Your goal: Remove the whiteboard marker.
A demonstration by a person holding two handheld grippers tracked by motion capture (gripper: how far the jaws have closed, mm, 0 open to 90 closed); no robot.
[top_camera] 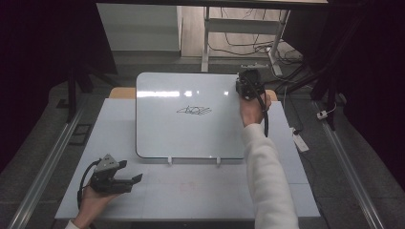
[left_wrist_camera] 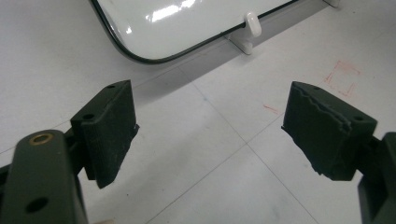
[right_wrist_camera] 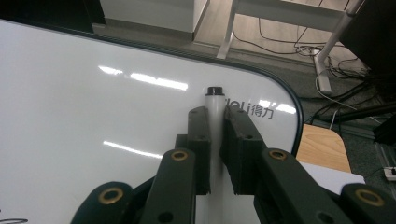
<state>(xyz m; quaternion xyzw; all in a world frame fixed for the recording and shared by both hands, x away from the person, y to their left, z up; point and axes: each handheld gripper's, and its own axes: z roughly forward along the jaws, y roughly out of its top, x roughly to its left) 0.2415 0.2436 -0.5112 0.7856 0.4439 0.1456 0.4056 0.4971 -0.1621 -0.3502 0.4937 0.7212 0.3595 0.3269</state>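
Observation:
A whiteboard (top_camera: 162,129) lies on the table with a small black scribble (top_camera: 194,110) near its middle. My right gripper (top_camera: 248,85) is at the board's far right corner, shut on a white marker (right_wrist_camera: 215,103) with a black end that sticks out past the jaw tips over the whiteboard (right_wrist_camera: 93,102). My left gripper (top_camera: 133,171) rests at the table's near left, held in a hand, open with nothing between its pads (left_wrist_camera: 110,126). Ahead of my left gripper (left_wrist_camera: 208,130) shows the whiteboard's rounded near corner (left_wrist_camera: 140,28).
Two white clips (top_camera: 169,161) hold the board's near edge; one clip (left_wrist_camera: 251,24) shows close up. Faint red marks (left_wrist_camera: 343,77) are on the grey table (top_camera: 200,191). A wooden surface (right_wrist_camera: 322,147) lies past the board's corner. Cables (top_camera: 248,45) and a stand leg sit on the floor behind.

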